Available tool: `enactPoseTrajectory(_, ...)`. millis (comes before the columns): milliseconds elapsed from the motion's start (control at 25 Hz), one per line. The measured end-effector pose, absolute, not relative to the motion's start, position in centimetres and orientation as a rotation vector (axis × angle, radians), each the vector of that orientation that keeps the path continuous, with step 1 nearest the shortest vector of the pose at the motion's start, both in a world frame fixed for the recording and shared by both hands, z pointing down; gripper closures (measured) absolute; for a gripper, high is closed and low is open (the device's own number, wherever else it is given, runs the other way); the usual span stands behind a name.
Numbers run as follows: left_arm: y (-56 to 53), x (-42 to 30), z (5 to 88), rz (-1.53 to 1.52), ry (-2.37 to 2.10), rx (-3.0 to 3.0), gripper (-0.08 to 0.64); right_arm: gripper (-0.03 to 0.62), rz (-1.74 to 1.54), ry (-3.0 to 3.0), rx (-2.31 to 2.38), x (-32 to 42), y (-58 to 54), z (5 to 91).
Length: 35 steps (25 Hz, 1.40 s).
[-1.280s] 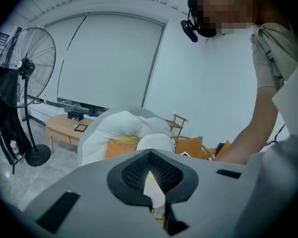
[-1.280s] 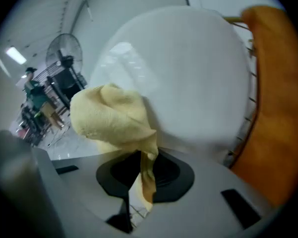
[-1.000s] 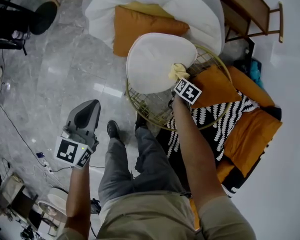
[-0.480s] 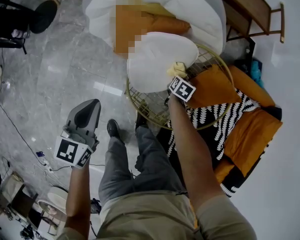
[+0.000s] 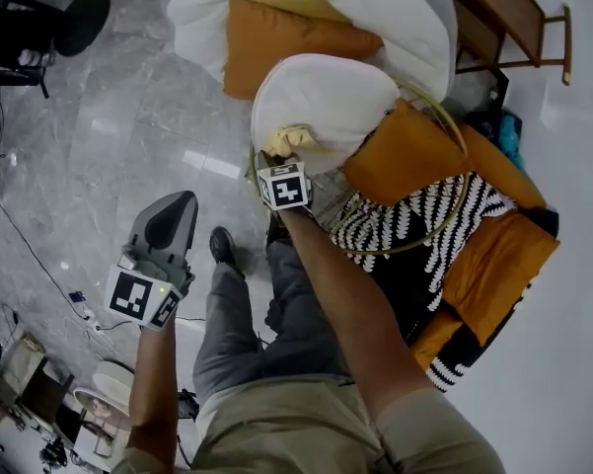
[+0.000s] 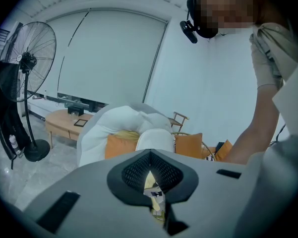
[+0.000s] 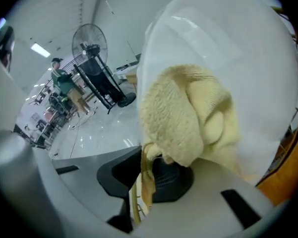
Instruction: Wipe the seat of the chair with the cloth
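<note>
Chair seat wipe: under way, by our judgement.
Our right gripper (image 5: 286, 161) clamps the yellow cloth (image 5: 292, 138) on the near edge of the white seat (image 5: 326, 102). Our left gripper (image 5: 170, 220), closed and empty, hangs well apart from it. Most of the seat is left to wipe.

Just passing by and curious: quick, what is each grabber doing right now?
Left gripper: fingers closed, holding nothing.
Right gripper: fingers closed on the cloth, against the seat.

The cloth (image 7: 188, 118) looks nubby terry, the floor (image 5: 109, 117) glossy stone.
</note>
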State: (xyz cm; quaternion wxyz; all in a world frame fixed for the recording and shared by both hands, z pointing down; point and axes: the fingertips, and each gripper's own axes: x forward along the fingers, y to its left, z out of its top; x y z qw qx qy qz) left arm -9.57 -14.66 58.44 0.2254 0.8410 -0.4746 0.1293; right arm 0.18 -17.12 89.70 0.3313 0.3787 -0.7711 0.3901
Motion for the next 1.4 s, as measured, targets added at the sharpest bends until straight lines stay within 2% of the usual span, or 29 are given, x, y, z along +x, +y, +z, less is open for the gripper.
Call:
enactPoseTrajectory(200,-14.8,-9.9,58.8,0.356,-1.304,2.313,0.545,0.54,0.942,-2.074,0.872,-2.7,-15.6,89.3)
enactPoseTrajectory(400,-14.7,-10.0,58.8,0.349,-1.294,2.32,0.545,0.54,0.896,-2.024,0.885,-0.1,-15.2,89.6)
enactPoseTrajectory(520,-14.5,-9.9,59.0,0.35,-1.29,2.324,0.545,0.54,0.921,-1.916,0.969,4.8,-15.2,91.5)
enactPoseTrajectory(760,-14.2,-9.8,59.1,0.358,-1.281,2.329,0.545,0.54,1.111,-1.539,1.358,20.5,-15.9,94.7)
enactPoseTrajectory(1160,-14.3,-9.3,56.6,0.367,-1.262,2.381,0.545,0.54,1.189,-1.528,1.463,20.4,-14.8,92.2)
enactPoseTrajectory(1400,-13.8,-9.8,52.7,0.356,-1.261,2.431,0.546,0.54,1.145,-1.582,1.512,20.6,-14.6,87.5)
